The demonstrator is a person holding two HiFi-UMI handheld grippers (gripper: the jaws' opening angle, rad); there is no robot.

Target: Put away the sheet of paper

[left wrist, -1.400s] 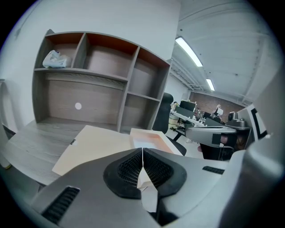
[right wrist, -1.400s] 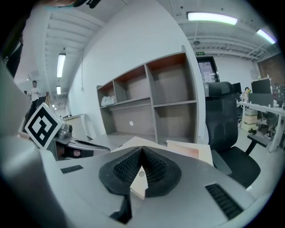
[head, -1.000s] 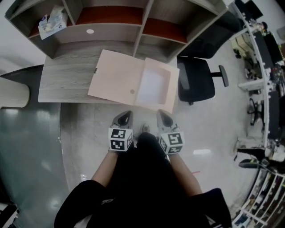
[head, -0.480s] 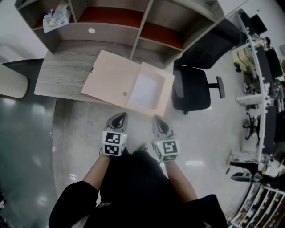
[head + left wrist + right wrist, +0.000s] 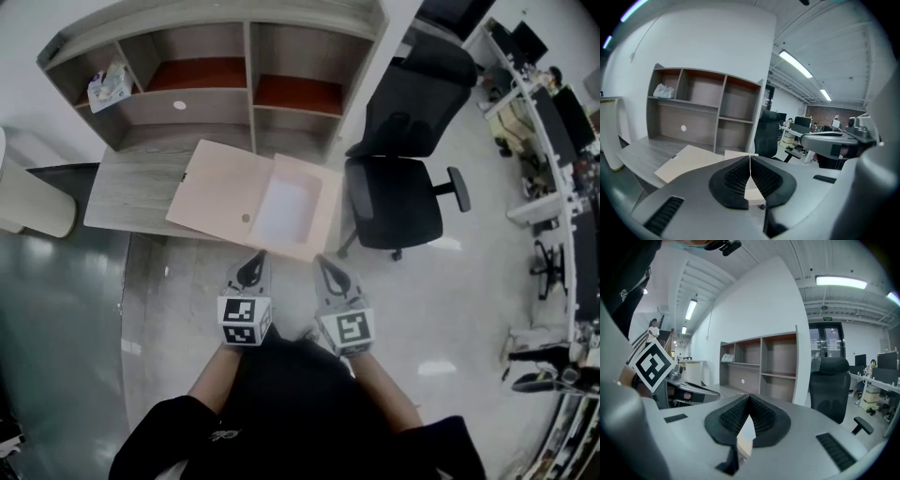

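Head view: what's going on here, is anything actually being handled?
A person stands at the desk with a gripper in each hand. The left gripper and right gripper both have their jaws shut with nothing between them, and their tips sit near the front edge of the open file box. What looks like the white sheet of paper lies in the box's right half. The box is not yet closed.

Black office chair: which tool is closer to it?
Right. The right tool sits just left of the chair in the head view; the left tool is farther left, beyond the right one.
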